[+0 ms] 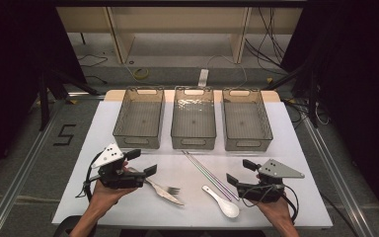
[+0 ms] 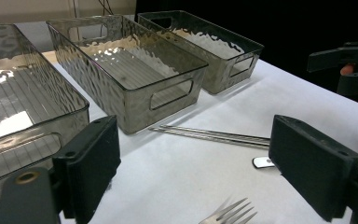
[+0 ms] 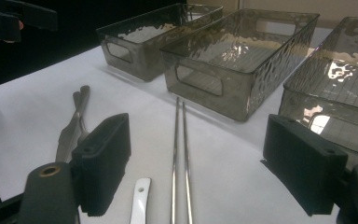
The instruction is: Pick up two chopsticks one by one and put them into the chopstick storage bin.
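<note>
On the white table sheet lie a metal fork, a pair of metal chopsticks and a white spoon. My left gripper hovers open just left of the fork, nothing between its jaws; in the left gripper view the fork tines show below the gripper. My right gripper stands open right of the chopsticks and spoon. In the right gripper view the chopsticks and spoon handle lie on the table beyond that gripper.
Three smoky see-through bins stand in a row at the back: left, middle, right, all with bare floors. The table's front edge is close to both hands. Dark floor, cables and frame rails surround the table.
</note>
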A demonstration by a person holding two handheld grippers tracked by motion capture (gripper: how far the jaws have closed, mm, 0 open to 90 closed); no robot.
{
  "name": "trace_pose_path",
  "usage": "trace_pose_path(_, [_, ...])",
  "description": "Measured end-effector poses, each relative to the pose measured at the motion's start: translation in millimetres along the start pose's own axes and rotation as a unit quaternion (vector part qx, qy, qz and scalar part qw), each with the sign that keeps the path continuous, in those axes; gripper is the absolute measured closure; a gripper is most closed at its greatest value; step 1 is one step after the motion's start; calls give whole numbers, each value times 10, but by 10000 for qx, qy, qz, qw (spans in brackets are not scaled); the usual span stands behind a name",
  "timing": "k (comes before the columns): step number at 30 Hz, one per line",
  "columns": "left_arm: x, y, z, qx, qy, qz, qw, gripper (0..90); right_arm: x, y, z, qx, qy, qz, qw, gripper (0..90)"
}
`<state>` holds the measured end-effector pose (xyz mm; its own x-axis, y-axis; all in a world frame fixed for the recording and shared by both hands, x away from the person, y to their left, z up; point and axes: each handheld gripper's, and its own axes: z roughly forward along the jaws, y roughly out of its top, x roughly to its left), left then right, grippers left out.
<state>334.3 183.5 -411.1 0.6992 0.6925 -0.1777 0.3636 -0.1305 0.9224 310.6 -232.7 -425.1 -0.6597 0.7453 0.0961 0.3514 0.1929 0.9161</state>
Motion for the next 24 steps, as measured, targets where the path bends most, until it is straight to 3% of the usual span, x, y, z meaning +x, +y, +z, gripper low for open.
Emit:
trace_pose_path(6, [-3,1,2,10,-3,21,10000,158,0,13,2,37,0,-4,10000,243])
trace_pose_path(11, [-7,-1,12,17,11,29,10000,158,16,51,38,301,46,-192,9994,235])
trace_pose_path(12, [-8,-2,14,17,13,28,10000,158,33,81,73,545,60,-336,9979,233])
trace_pose_path(13, [-8,-2,15,21,16,34,10000,158,33,81,73,545,60,-336,9979,233])
trace_pose_path(14, [-9,-2,16,14,20,35,10000,158,38,120,117,789,104,-440,9959,237])
trace_pose_path(15, [-8,-1,15,16,16,32,10000,158,38,120,117,789,104,-440,9959,237])
trace_pose_path(17, [-5,-2,15,27,21,30,10000,158,42,183,175,1135,78,-636,9915,253])
trace_pose_path(19, [-6,-1,14,15,18,26,10000,158,39,205,185,1204,71,-659,9905,256])
trace_pose_path(24, [-10,-2,18,23,13,42,10000,158,12,301,258,1620,-46,-808,9835,261])
